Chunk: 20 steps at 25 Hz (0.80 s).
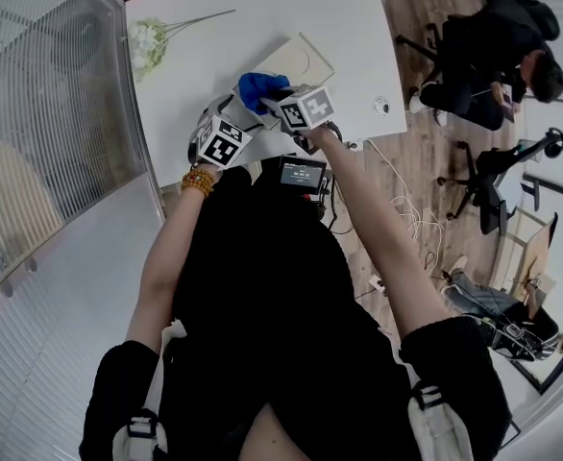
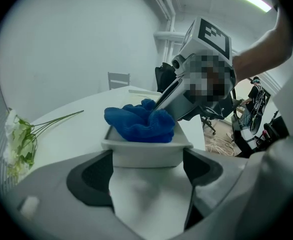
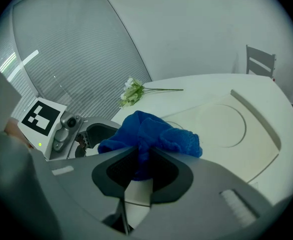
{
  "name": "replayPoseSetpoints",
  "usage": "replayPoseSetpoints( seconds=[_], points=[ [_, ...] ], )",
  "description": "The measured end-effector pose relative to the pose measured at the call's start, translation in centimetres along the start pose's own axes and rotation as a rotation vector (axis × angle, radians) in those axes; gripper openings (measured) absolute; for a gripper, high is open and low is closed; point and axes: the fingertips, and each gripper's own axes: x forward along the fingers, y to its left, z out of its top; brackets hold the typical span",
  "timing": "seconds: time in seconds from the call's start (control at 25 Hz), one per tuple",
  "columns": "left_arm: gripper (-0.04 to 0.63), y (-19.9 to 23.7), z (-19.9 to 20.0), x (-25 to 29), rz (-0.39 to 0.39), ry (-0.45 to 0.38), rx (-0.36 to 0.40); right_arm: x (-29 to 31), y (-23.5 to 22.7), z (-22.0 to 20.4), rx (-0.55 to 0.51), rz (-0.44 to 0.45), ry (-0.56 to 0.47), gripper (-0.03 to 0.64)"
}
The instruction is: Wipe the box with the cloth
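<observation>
Closest in, my right hand-held gripper (image 3: 141, 161) has its jaws nearly together, pinching a fold of the blue cloth (image 3: 151, 131). The rest of the cloth bunches up just past the fingertips. My left hand-held gripper (image 2: 147, 159) stands wide, and the near end of the white box (image 2: 146, 145) sits squarely between its jaws, both dark pads pressed against the box's sides. From that side I see the cloth heaped on the box's open top, right beyond my left jaws, with the right hand-held gripper slanting down onto it from the upper right. Box and cloth are at the near edge of the white tabletop (image 1: 262, 17). A sprig of white flowers (image 1: 147, 41) lies well off to the left.
</observation>
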Motion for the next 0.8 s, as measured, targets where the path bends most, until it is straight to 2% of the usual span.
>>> replayPoseSetpoints(
  seconds=[0.2, 0.36, 0.4, 0.48, 0.56, 0.64, 0.8],
  points=[
    [0.557, 0.0, 0.1, 0.0, 0.008, 0.007, 0.006, -0.1, 0.6, -0.1, 0.029, 0.039, 0.007, 0.086],
    [0.555, 0.0, -0.1, -0.1, 0.009, 0.016, 0.019, -0.8, 1.4, 0.1, 0.038, 0.149, 0.007, 0.091],
    [0.555, 0.0, -0.1, -0.4, 0.006, 0.02, 0.034, -1.4, 1.7, 0.8, 0.031, 0.174, -0.028, 0.094],
    [0.555, 0.1, 0.4, -1.8, 0.009, -0.002, 0.063, -3.6, 2.1, 3.5, 0.015, 0.192, -0.167, 0.1],
    [0.555, 0.9, 2.2, -4.1, 0.038, -0.082, 0.059, -6.7, 2.3, 6.8, 0.0, 0.179, -0.334, 0.103],
    [0.555, 2.3, 4.8, -7.0, 0.09, -0.198, 0.035, -9.9, 2.9, 10.0, -0.032, 0.151, -0.478, 0.103],
    [0.554, 5.2, 12.0, -14.7, 0.226, -0.44, 0.033, -16.6, 5.4, 15.9, -0.191, 0.024, -0.686, 0.103]
  ],
)
